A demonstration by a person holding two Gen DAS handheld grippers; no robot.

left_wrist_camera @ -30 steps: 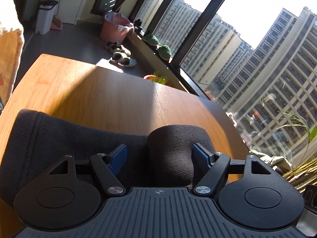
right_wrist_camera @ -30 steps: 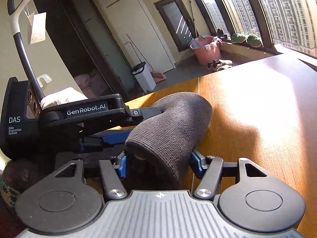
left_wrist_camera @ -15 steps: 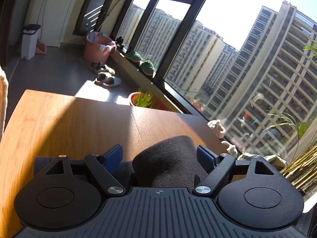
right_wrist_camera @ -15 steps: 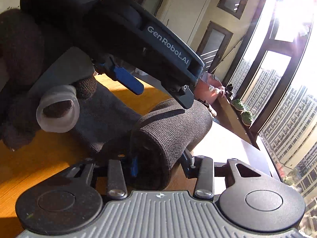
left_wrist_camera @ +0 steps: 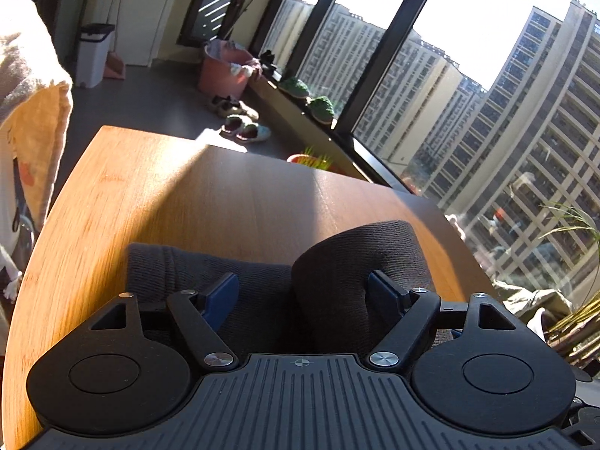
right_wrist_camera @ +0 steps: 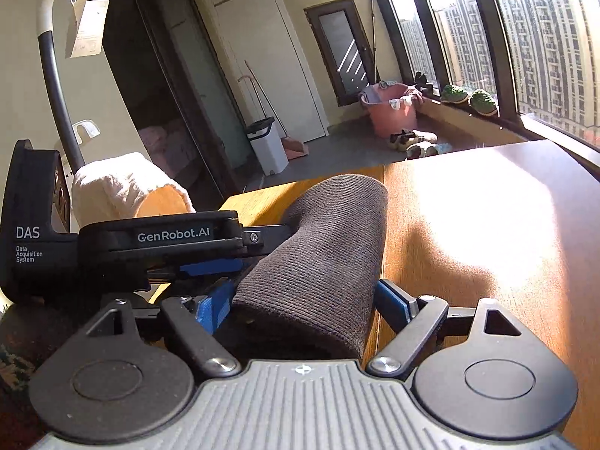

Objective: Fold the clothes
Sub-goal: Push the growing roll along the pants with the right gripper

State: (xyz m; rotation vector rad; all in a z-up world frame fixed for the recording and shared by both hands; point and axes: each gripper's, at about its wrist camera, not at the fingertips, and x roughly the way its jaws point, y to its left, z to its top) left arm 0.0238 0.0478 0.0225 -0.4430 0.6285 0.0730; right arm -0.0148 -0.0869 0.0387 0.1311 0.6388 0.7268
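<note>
A dark grey knitted garment [left_wrist_camera: 262, 292] lies on the wooden table [left_wrist_camera: 187, 195], with one rolled end [left_wrist_camera: 360, 262] raised between my left gripper's [left_wrist_camera: 303, 292] blue fingers. That gripper's jaws stand wide apart around the roll. In the right wrist view the same roll [right_wrist_camera: 326, 247] rises between my right gripper's [right_wrist_camera: 303, 300] blue fingers, which press against its sides. The left gripper's black body [right_wrist_camera: 123, 247] reaches in from the left, beside the roll.
A cream and orange cloth [left_wrist_camera: 30, 105] hangs over a chair at the table's left. Beyond the table's far edge are a white bin [right_wrist_camera: 266, 146], a pink basket [right_wrist_camera: 390, 112], shoes on the floor and a large window at the right.
Both grippers swung away and back to nearly their poses of a second ago. The roll stays between both pairs of fingers; the garment lies a little farther right in the left view.
</note>
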